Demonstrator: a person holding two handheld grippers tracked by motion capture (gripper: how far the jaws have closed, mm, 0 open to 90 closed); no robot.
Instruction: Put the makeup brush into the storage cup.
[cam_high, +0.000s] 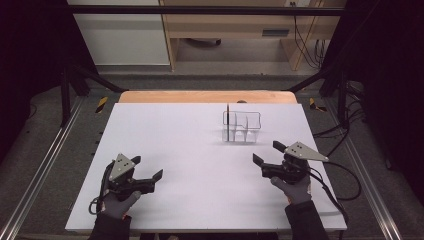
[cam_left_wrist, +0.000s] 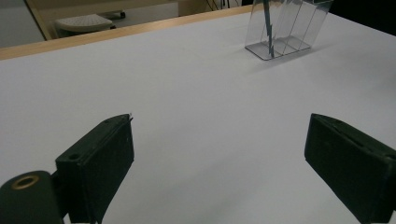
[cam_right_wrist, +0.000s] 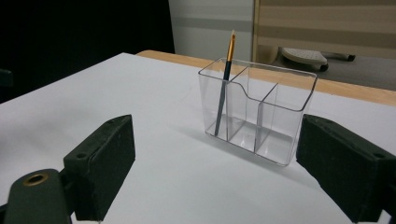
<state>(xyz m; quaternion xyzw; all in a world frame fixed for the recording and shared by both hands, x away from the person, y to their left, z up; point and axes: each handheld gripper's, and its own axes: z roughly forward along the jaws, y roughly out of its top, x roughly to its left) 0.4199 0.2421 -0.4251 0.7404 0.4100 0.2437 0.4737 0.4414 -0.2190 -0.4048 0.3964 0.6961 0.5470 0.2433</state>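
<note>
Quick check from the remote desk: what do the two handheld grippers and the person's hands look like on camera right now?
Both grippers are black, each with two blocky black jaws. The left gripper and the right gripper each carry a grey three-cornered plate on top, and a black cable trails from each. The left hand and right hand wear grey gloves, with dark sleeves behind them.
</note>
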